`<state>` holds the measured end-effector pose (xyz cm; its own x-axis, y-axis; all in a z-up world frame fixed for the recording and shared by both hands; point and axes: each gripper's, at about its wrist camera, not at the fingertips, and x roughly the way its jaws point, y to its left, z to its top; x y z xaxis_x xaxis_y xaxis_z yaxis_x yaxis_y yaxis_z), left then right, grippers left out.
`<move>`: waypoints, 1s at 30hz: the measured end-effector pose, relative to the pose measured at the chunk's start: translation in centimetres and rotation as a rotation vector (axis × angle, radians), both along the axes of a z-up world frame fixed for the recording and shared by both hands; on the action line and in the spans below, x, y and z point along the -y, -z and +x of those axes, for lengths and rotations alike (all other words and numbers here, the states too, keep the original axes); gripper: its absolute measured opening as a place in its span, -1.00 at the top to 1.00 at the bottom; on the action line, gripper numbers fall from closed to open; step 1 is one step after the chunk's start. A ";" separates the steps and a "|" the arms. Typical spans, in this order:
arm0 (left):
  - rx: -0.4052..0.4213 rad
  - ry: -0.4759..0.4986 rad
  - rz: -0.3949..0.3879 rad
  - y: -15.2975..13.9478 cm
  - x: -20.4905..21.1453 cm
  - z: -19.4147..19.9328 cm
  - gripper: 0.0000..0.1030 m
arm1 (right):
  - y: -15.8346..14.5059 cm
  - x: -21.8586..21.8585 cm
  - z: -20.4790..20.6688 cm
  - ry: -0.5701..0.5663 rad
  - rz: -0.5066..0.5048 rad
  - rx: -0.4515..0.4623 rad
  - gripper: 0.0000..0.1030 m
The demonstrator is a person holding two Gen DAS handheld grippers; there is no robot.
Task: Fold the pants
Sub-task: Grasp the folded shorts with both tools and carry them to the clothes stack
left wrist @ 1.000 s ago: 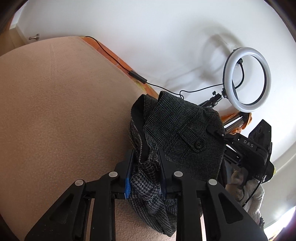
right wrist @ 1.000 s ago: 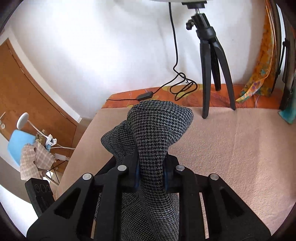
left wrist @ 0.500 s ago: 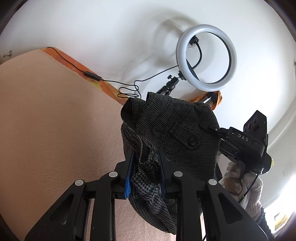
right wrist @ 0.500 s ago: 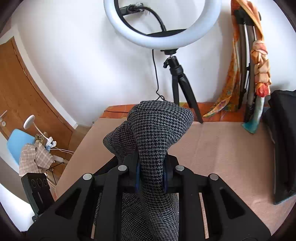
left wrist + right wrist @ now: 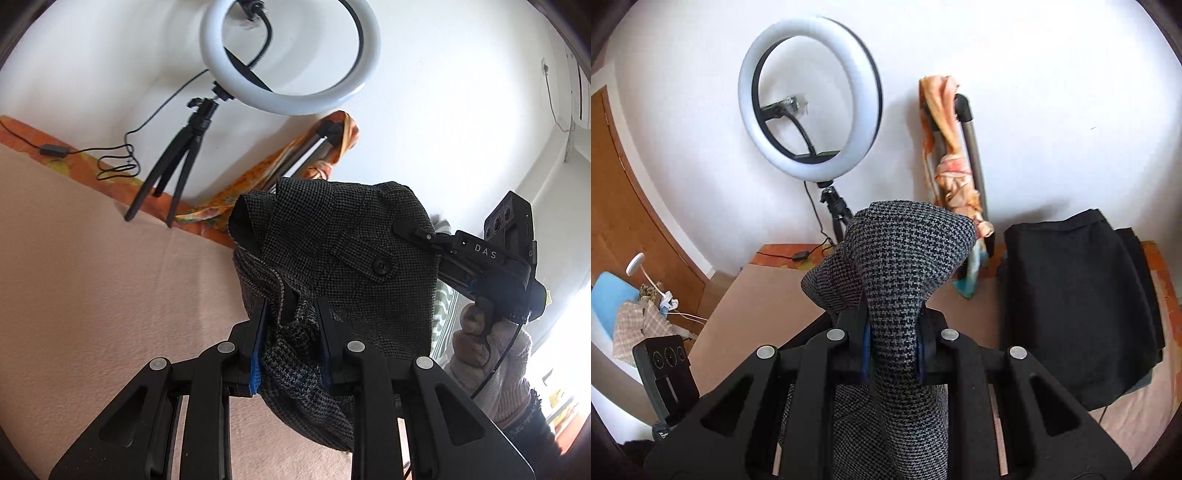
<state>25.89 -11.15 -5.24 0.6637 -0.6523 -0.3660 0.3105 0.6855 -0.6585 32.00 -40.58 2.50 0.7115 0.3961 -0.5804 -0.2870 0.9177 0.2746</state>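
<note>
Left gripper (image 5: 290, 325) clamped on bunched grey houndstooth pants (image 5: 343, 258), right gripper (image 5: 892, 343) pinching another fold of them, both tilted upward with the cloth lifted above the beige bed (image 5: 92, 266), gloved right hand (image 5: 491, 354) gripping its handle, ring light (image 5: 809, 99) and folded black garment (image 5: 1078, 306) beyond.

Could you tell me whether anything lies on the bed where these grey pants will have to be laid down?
Partly. A folded black garment covers the right side of the bed. Both the left gripper and the right gripper grip the pants.
</note>
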 end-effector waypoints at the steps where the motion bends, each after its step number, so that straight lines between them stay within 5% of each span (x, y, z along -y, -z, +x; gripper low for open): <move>1: 0.006 0.015 0.002 -0.3 1.0 0.4 0.57 | -0.3 0.8 0.1 0.008 -0.012 0.006 0.64; 17: 0.087 0.124 0.030 -2.2 14.4 5.8 0.57 | -4.7 11.6 6.0 0.042 -0.162 0.060 0.64; 30: 0.061 0.156 0.116 2.2 21.5 9.6 0.57 | 0.7 18.8 12.7 0.045 -0.148 0.002 0.64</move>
